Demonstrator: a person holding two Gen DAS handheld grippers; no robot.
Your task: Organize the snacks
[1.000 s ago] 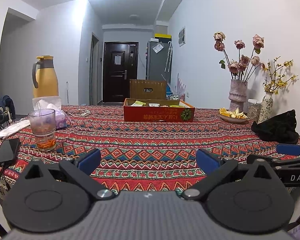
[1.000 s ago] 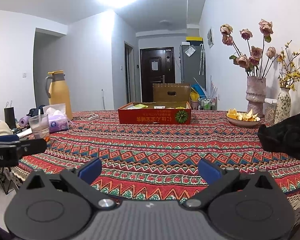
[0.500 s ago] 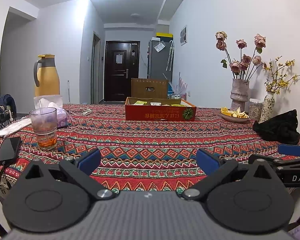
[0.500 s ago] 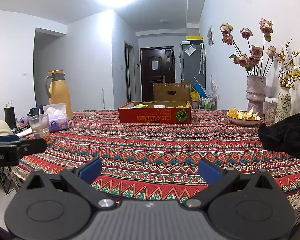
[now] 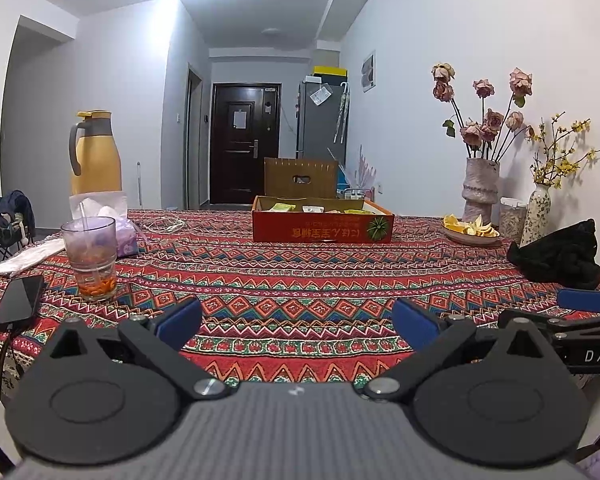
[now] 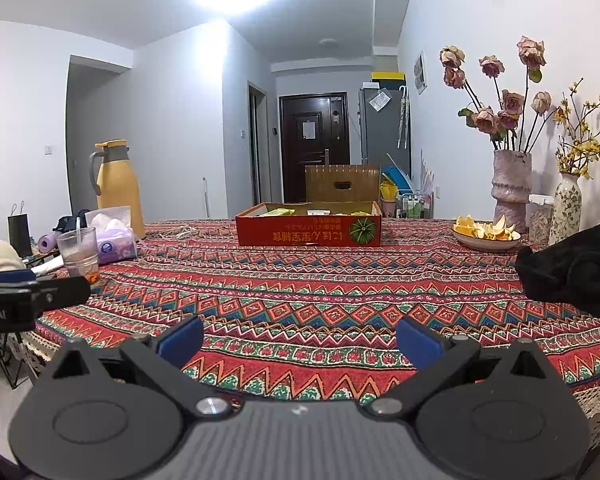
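Note:
A shallow red cardboard box holding several snack packets in yellow, green and white sits far across the patterned tablecloth. My left gripper hovers open at the table's near edge, nothing between its blue pads. My right gripper is likewise open and empty, level with the near edge. Each gripper shows at the side of the other's view. The box is well beyond both of them.
A glass cup with a straw, a tissue pack, a black phone and a yellow jug stand at left. At right are a plate of orange peels, two flower vases and a black cloth bundle.
Both views have shifted only slightly; the grippers stay open and nothing on the table has moved.

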